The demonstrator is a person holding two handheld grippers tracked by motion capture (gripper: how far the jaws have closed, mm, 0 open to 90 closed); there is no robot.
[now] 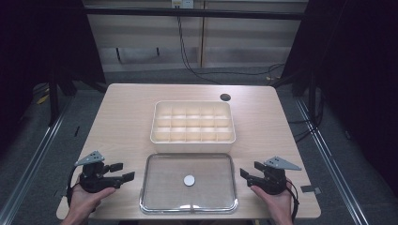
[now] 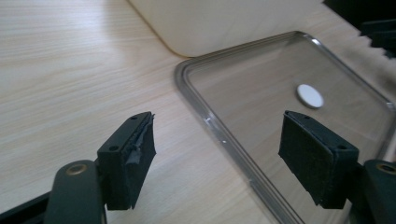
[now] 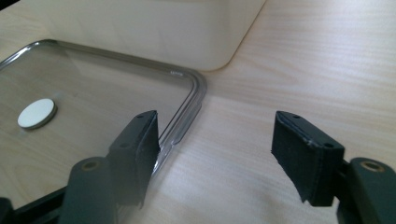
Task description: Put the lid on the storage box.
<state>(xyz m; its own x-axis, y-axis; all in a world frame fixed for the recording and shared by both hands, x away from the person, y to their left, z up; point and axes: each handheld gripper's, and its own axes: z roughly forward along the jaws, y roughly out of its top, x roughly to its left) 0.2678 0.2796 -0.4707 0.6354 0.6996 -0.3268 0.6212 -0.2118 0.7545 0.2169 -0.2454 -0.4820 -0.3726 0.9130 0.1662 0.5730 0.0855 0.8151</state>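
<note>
Black jaws of the left gripper (image 1: 123,171) stood wide apart with nothing between them at the lower left of the high view, resting beside the left rim of the clear tray (image 1: 145,187); in the left gripper view the same jaws framed that rim (image 2: 219,135) and bare table (image 1: 122,117). At the lower middle of the high view the small white disc (image 1: 189,180) lay flat near the centre of the tray, touched by neither gripper, and it appeared again at the upper right of the left gripper view (image 2: 310,95) and at the left of the right gripper view (image 3: 37,113). Above the tray, in the centre of the frame, the cream divided box (image 1: 192,138) held no visible item in any compartment. At the lower right the right gripper (image 1: 249,175) also gaped, holding nothing, just beside the tray's right rim. Judging from this, the work looked barely begun: the disc waited to be picked up and probably placed into a compartment.
</note>
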